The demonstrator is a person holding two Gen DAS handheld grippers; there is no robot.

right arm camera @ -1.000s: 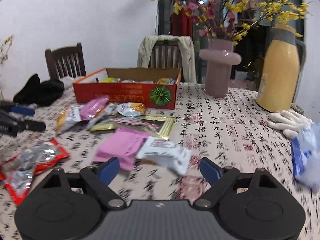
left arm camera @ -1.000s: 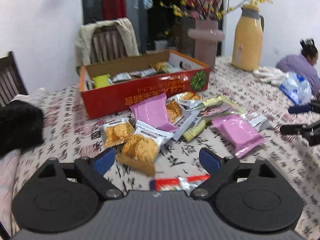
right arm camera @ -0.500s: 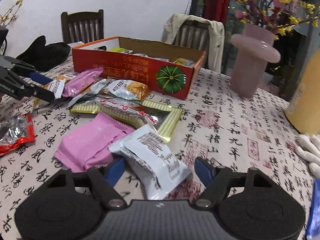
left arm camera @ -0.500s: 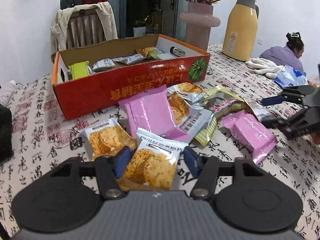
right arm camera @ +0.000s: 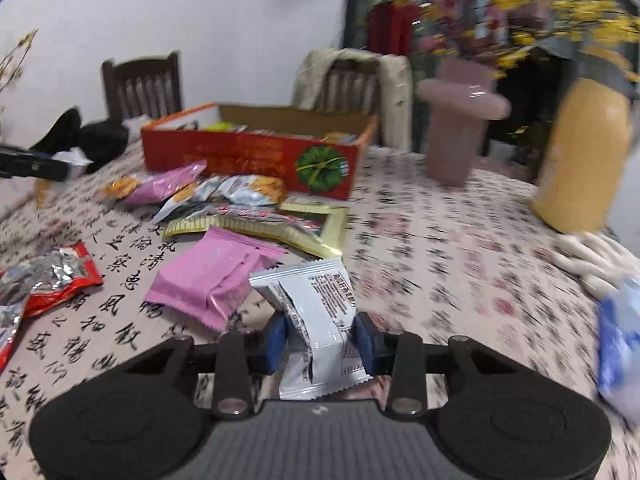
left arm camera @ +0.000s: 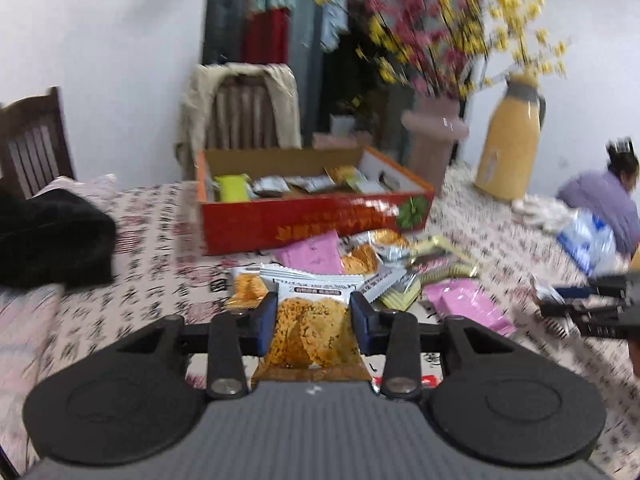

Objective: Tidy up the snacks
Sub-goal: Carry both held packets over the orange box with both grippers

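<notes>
Several snacks already lie in the red box [left arm camera: 316, 216] ahead, while the left gripper [left arm camera: 314, 322] closes on a cracker packet [left arm camera: 312, 332], the right gripper [right arm camera: 320, 338] closes on a white packet [right arm camera: 316, 312], and about 8 more packets wait between.

Home dining room: clothed table [right arm camera: 440, 248], wooden chairs [right arm camera: 140, 84] (flower vase [right arm camera: 460, 120] too)

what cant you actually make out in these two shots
- Left wrist view: print on the red box is motion-blurred, unreadable.
- Left wrist view: the red wrapper is mostly hidden behind the left gripper.
- Right wrist view: the blue-and-white bag is blurred, cut by the edge.
</notes>
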